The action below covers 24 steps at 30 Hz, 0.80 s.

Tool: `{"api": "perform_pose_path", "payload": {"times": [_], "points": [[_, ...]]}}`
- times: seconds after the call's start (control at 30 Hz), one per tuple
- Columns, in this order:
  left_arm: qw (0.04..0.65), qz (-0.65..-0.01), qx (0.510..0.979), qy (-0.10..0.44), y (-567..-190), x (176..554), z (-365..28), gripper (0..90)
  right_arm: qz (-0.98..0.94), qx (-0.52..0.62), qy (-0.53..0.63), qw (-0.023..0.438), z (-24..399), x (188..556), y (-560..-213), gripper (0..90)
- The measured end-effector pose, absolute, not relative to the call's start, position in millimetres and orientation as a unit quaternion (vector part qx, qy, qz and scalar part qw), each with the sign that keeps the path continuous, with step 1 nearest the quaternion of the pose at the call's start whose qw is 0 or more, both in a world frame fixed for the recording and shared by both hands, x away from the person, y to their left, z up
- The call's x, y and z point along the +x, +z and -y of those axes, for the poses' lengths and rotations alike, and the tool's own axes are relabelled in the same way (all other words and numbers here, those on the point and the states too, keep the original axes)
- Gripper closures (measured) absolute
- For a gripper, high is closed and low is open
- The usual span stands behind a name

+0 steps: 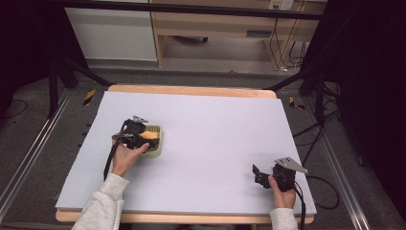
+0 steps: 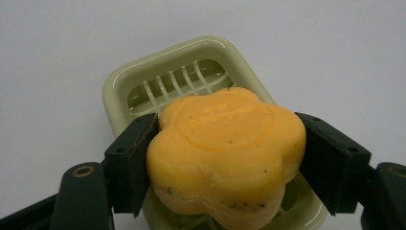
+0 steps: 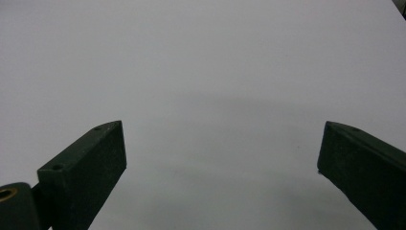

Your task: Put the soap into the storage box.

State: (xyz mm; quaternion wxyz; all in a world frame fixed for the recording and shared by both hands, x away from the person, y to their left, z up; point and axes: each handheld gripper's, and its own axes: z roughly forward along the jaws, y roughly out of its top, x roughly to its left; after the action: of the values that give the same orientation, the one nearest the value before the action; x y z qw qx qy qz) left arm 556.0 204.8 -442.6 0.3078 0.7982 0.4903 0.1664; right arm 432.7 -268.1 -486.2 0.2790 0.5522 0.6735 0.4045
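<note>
An orange flower-shaped soap is clamped between the jaws of my left gripper, which is shut on it. The soap hangs just over a pale green soap dish with a slotted floor; whether it touches the dish I cannot tell. In the high view the left gripper and the soap sit over the dish at the table's left middle. My right gripper stands open near the front right, its jaws wide apart over bare table surface.
A pale lilac mat covers the wooden table. Black stand legs and cables lie on the floor to the right, and a wooden shelf unit stands behind the table.
</note>
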Motion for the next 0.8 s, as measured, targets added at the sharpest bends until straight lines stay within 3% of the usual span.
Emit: {"api": "perform_pose_path", "payload": {"times": [0.8], "points": [[0.318, -0.488, 0.795, 0.168, -444.1, 553.3, -203.0, 26.3, -0.673, 0.553, 0.404, 0.279, 268.2, 432.8, -486.2, 3.3]]}}
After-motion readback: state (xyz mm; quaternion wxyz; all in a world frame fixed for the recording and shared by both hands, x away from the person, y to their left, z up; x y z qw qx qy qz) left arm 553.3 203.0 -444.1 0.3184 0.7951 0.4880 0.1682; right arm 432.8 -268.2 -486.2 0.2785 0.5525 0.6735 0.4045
